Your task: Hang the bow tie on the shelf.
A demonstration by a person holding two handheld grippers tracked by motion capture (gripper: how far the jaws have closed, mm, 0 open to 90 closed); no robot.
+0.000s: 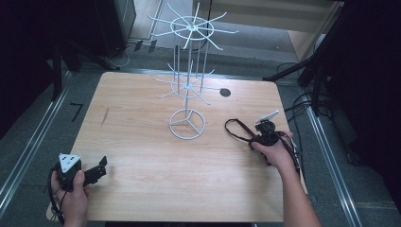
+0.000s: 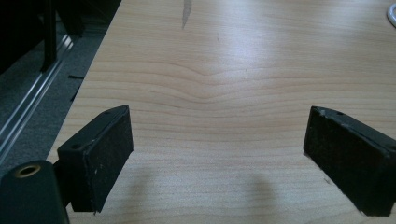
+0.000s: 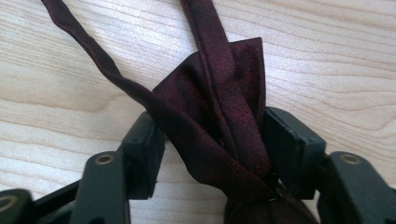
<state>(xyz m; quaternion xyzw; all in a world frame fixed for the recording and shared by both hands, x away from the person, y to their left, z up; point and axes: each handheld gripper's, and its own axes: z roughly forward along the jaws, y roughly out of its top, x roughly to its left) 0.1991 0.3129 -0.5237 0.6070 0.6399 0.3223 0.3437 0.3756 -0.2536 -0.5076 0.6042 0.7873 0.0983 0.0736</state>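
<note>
Dark red necktie clamped in right tongs, right of the wire rack.
Right tongs point(image 3: 215, 154) pinch the necktie point(image 3: 210, 107) knot between both pads, on the tabletop point(image 1: 151, 142) near rack point(image 1: 187, 124); left tongs point(image 2: 219, 158) apart, well left of the rack.

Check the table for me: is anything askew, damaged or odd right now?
Nothing looks damaged or spilled. The white wire display rack stands upright on the light wooden table. The dark red fabric bow tie sits bunched between the right gripper pads, its thin strap looping loosely across the wood. The left gripper is open over bare wood.
</note>
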